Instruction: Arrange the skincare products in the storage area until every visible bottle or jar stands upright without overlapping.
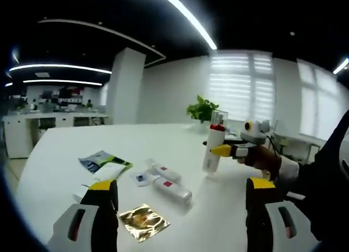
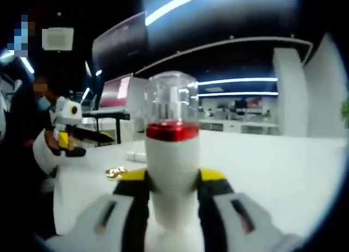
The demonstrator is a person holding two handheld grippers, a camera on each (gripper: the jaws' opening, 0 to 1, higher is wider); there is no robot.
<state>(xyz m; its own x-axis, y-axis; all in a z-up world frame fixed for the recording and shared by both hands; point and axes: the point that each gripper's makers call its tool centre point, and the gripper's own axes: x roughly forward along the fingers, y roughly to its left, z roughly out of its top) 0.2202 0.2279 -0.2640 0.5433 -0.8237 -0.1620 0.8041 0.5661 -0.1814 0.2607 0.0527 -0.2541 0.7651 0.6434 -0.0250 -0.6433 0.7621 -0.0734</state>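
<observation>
**Right tongs clamp the upright pump bottle; left tongs hang wide over the lying items**

In the right gripper view the right gripper has its 2 yellow-tipped jaws pressed against both sides of a white pump bottle, which stands upright between them with a red collar and a clear cap on top. The left gripper view shows the same bottle standing on the white table, ahead and to the right of the left tongs, with the right gripper closed on its body from the right and a hand behind it.

The left gripper hovers above the near part of the table, jaws set wide apart and holding nothing. Just ahead of its left jaw lies a gold foil sachet, flat on the table. Beyond that, between the 2 jaws, 2 white tubes with small red labels lie on their sides, close together. A small white sachet sits just beside them on the left, and further left lies a green and blue packet. A potted plant stands at the far edge, behind the bottle.

In the right gripper view the left gripper appears off to the left, near a person's white cuff, too small to tell its opening there
</observation>
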